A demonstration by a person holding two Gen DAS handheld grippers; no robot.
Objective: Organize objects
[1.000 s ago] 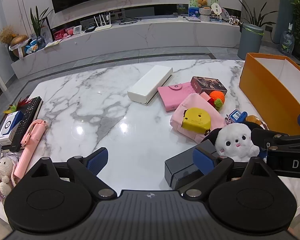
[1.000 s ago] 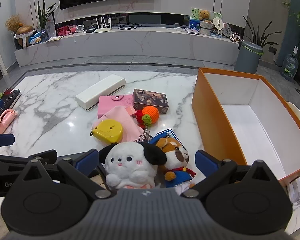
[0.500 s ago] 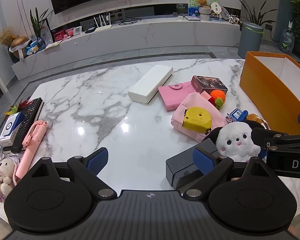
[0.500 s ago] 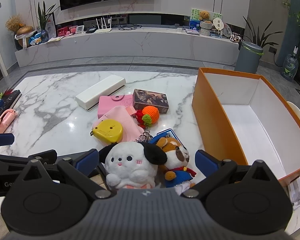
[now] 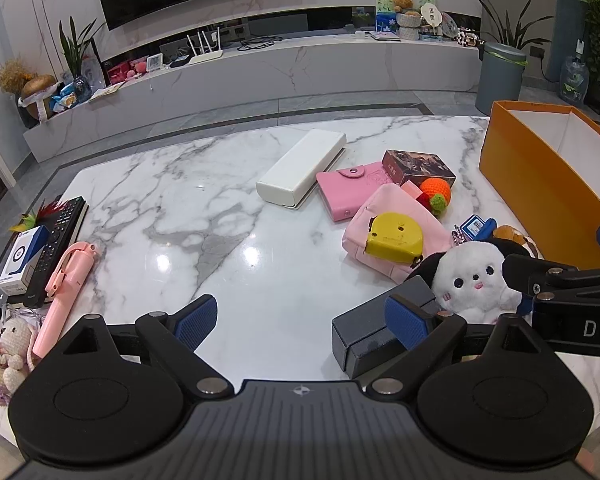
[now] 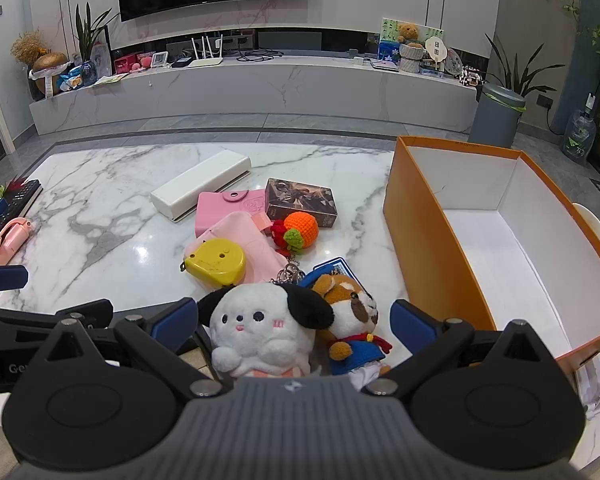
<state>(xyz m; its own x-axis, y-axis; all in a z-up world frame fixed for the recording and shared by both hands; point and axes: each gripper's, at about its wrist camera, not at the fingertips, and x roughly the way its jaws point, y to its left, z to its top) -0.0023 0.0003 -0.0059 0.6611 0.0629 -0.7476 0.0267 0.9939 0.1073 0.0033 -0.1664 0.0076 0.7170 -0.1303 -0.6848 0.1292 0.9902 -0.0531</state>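
A white plush dog with black ears and a brown plush dog in blue sit between the fingers of my open right gripper, untouched by the pads. Beyond them lie a yellow tape measure on a pink pouch, a crocheted orange, a pink wallet, a dark card box and a long white case. The orange box stands empty at right. My left gripper is open over bare marble, its right finger in front of a dark grey case.
At the table's left edge lie a pink selfie stick, a black remote, a small white box and a crocheted doll. The marble table is bare in its middle and left. A TV bench runs behind.
The left wrist view has shifted slightly, objects drifting a little right. The right gripper and the plush toys have not moved.
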